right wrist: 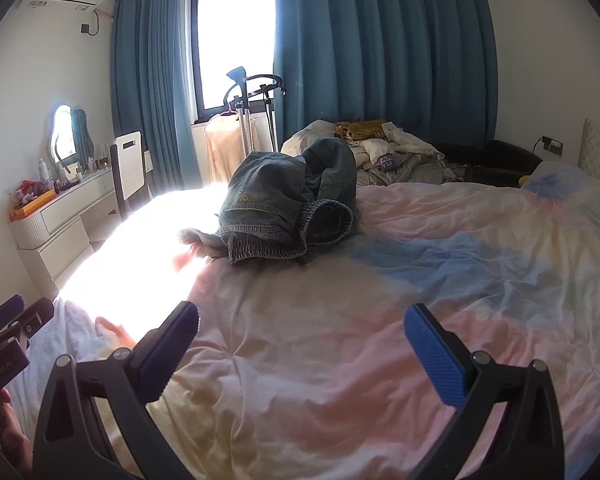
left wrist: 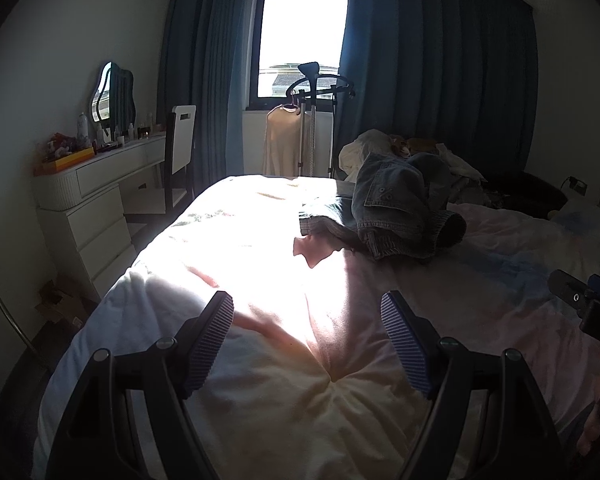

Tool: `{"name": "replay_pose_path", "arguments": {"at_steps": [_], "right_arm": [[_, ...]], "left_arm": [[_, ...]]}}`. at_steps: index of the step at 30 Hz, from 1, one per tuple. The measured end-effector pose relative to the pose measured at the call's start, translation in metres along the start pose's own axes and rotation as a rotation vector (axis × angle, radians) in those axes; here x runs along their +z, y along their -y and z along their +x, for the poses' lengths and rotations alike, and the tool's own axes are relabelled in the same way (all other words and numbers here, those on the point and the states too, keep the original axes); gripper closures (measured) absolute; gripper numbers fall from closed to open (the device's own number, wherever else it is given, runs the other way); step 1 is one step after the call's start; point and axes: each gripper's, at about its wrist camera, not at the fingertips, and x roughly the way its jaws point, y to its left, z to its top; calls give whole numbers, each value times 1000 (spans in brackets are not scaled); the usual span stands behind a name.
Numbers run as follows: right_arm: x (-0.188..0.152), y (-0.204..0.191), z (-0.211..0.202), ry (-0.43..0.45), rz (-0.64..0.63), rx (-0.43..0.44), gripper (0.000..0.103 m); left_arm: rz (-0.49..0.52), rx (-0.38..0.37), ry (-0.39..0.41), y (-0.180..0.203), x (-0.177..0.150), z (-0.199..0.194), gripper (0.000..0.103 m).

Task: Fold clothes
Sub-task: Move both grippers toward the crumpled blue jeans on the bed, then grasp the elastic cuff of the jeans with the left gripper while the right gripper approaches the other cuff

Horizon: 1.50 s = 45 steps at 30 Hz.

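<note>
A crumpled pair of denim jeans (left wrist: 400, 204) (right wrist: 288, 204) lies in a heap on the pastel quilt of the bed (left wrist: 340, 360) (right wrist: 380, 340), well ahead of both grippers. My left gripper (left wrist: 308, 308) is open above the near part of the quilt, nothing between its fingers. My right gripper (right wrist: 302, 320) is also open and empty, hovering over the quilt short of the jeans. The right gripper's body (left wrist: 588, 304) shows at the right edge of the left wrist view; the left gripper's body (right wrist: 12, 324) shows at the left edge of the right wrist view.
A pile of other clothes (right wrist: 384, 152) lies at the bed's far side. A white dressing table (left wrist: 96, 184) with bottles and a mirror stands left, with a chair (left wrist: 180, 148). A garment steamer stand (left wrist: 312, 120) with a beige top stands by the window. Blue curtains hang behind.
</note>
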Motion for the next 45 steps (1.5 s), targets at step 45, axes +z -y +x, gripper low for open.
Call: {"name": "replay_pose_path", "arguments": {"at_steps": [45], "right_arm": [[49,88,165,-85,268,-70,0]], "left_arm": [[425,48,-231,154,-8,301,42]]}}
